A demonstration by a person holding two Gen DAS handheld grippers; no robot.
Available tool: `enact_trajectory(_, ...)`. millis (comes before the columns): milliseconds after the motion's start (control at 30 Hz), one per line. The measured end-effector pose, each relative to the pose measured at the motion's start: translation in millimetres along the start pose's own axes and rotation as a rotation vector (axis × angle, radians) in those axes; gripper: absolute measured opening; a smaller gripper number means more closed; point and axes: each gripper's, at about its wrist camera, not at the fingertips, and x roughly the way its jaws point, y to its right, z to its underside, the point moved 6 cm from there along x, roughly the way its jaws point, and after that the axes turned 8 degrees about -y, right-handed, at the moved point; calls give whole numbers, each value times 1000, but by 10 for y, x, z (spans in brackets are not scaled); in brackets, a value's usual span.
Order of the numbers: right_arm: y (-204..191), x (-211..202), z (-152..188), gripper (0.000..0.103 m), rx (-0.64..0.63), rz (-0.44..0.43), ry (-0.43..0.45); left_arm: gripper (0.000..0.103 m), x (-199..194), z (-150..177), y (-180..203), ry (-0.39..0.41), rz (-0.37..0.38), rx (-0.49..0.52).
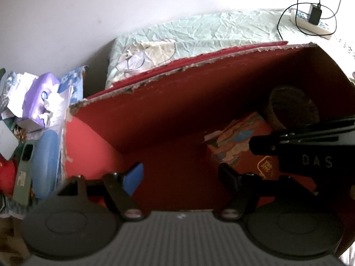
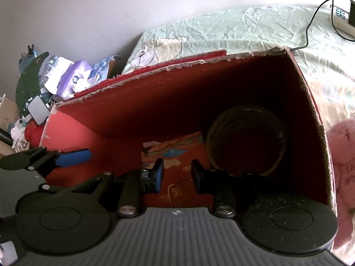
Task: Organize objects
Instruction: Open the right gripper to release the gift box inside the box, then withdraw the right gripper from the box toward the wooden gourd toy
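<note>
Left gripper (image 1: 180, 175) spread wide, empty, inside red box (image 1: 155, 115). Right gripper (image 2: 177, 175) partly open, nothing between fingers, over patterned red packet (image 2: 175, 155) on box floor. Dark round container (image 2: 245, 139) ahead-right, in far corner beside packet.

Round container (image 2: 245, 141) interior lost in shadow, pink plush (image 2: 342, 159) perhaps, edge-cropped
</note>
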Motion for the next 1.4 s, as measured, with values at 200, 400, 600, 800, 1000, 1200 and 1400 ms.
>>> enact_trajectory(200, 4, 0, 11, 30, -1, -2, 2, 84, 10, 3, -1, -3, 8, 3)
enact_trajectory(400, 8, 4, 13, 30, 3, 6, 2, 85, 25, 3, 3, -10, 11, 2)
enact_trajectory(600, 10, 0, 13, 30, -4, 14, 7, 85, 28, 2, 1, -13, 11, 2)
enact_trajectory(800, 11, -1, 13, 30, -11, 8, 5, 85, 26, 14, 8, -5, 9, 9)
enact_trajectory(1000, 12, 4, 19, 30, -7, 2, 3, 84, 33, 22, 9, -2, 5, 11)
enact_trajectory(1200, 14, -11, 32, 30, 2, -4, 19, 84, 35, 18, -8, -3, -1, 6)
enact_trajectory(1400, -6, -47, 38, 30, -14, 7, 49, 84, 38, 4, -20, -9, -4, -1)
